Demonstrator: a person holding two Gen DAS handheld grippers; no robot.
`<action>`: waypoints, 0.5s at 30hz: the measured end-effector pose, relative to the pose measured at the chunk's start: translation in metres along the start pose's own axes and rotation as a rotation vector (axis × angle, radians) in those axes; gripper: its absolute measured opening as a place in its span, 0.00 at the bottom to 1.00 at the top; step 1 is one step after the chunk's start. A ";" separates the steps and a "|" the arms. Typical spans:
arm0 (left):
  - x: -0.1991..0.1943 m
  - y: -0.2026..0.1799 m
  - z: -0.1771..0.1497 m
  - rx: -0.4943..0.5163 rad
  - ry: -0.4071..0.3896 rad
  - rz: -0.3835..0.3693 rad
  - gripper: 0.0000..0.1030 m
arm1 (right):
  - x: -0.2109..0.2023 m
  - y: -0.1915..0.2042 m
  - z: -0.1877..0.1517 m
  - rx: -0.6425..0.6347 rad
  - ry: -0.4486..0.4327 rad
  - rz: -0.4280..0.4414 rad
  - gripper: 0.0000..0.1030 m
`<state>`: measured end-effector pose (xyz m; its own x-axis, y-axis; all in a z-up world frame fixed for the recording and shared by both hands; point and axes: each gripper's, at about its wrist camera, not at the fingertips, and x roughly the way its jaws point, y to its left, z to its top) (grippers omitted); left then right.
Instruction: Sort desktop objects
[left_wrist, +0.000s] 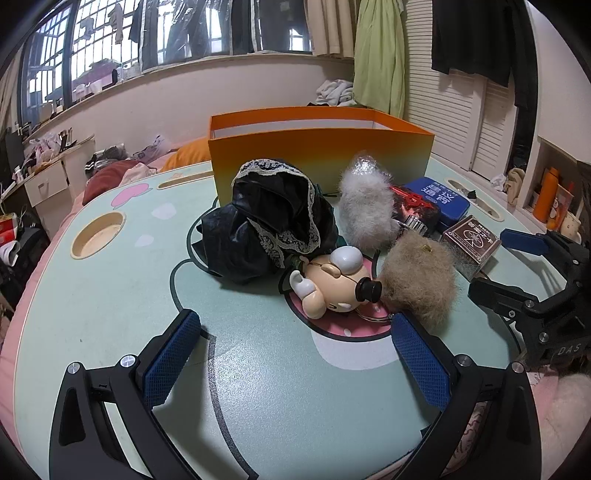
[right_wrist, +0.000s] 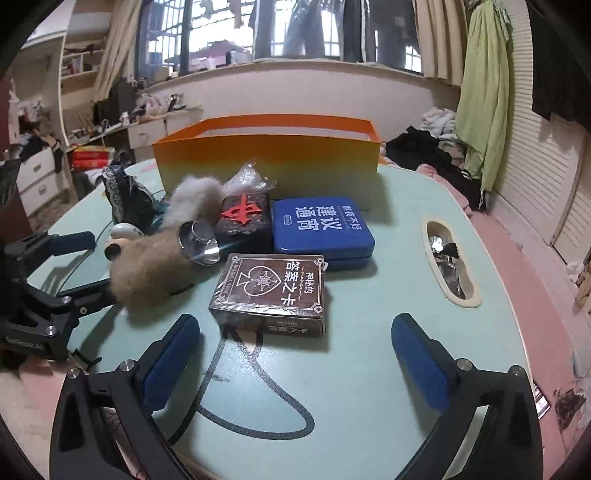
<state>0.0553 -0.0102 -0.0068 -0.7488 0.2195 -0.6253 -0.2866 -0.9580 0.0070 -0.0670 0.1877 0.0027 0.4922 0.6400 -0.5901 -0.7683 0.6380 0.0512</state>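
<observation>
The right gripper (right_wrist: 295, 347), fingers spread wide and empty, is hovering just near of the brown card box (right_wrist: 271, 293); the left gripper (left_wrist: 295, 347), likewise spread and empty, is facing the pig keychain (left_wrist: 334, 282). The orange box (right_wrist: 266, 162) is waiting at the far side. Closing askew risks nudging the card box into the tan fur pompom (right_wrist: 147, 273) on its left.

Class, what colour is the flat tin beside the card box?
Blue tin, white lettering; clearest in right wrist view.

Dim window daylight, soft shadows, fisheye-bent edges, dark corners.
</observation>
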 end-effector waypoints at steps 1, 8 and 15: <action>0.000 0.000 0.000 -0.001 0.000 -0.001 1.00 | -0.001 0.001 -0.001 0.000 0.000 0.001 1.00; 0.000 0.000 0.000 0.000 0.000 -0.001 1.00 | -0.001 0.001 -0.002 -0.002 0.000 -0.001 1.00; 0.000 0.000 0.000 0.000 -0.001 -0.001 1.00 | -0.001 0.001 -0.001 -0.003 0.000 -0.002 1.00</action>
<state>0.0553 -0.0100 -0.0064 -0.7488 0.2206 -0.6249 -0.2873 -0.9578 0.0061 -0.0687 0.1873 0.0021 0.4935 0.6386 -0.5905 -0.7687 0.6378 0.0473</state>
